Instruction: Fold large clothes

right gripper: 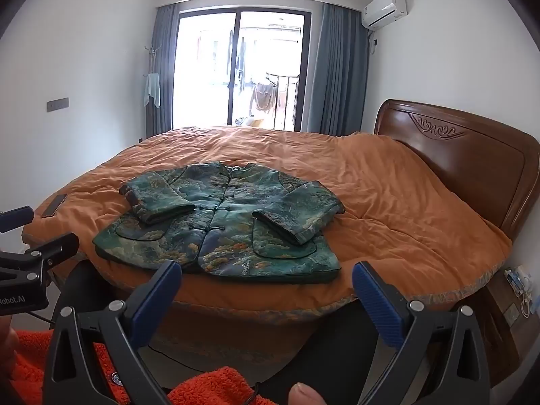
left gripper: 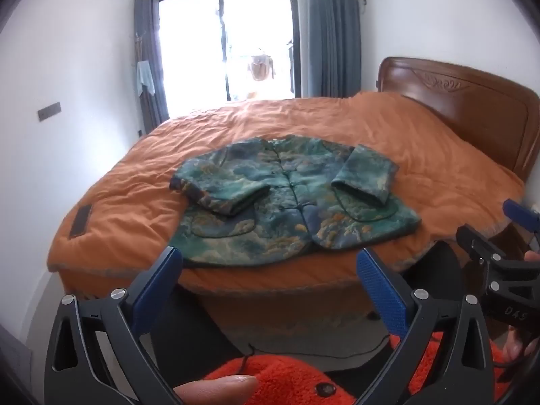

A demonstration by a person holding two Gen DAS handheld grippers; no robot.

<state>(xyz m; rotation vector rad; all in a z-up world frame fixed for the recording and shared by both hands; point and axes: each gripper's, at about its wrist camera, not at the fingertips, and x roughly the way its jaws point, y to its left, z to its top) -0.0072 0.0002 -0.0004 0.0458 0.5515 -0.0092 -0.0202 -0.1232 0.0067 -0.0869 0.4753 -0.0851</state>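
Closest in, a fuzzy bright-orange fleece garment (left gripper: 287, 381) worn by the person fills the bottom of both wrist views, with a fingertip (left gripper: 219, 388) showing at the lower edge. Just above it, the left tongs (left gripper: 270, 260) stand with their blue ribbed pads spread wide and nothing between them. The right tongs (right gripper: 266, 270) are likewise spread wide and empty. Both sets hang short of the bed's near edge, apart from the cloth.

Beyond the pads lies the bed with a rumpled orange quilt (right gripper: 388, 202). Near its front edge, lying flat and face up, is the green and blue padded jacket with a gold landscape pattern (right gripper: 229, 226). Its front is closed by a row of knotted buttons, and both sleeves are folded inward across the chest, cuffs pointing toward the middle. The hem lies nearest the tongs, the collar farthest.

A flat dark rectangular object (right gripper: 54, 205) rests on the quilt well to the left of the jacket. To the right rises the carved brown wooden headboard (right gripper: 465, 155). Farthest off are the grey-blue curtains (right gripper: 337, 67) framing a bright glass sliding door (right gripper: 236, 67), and a white wall air conditioner (right gripper: 384, 6).
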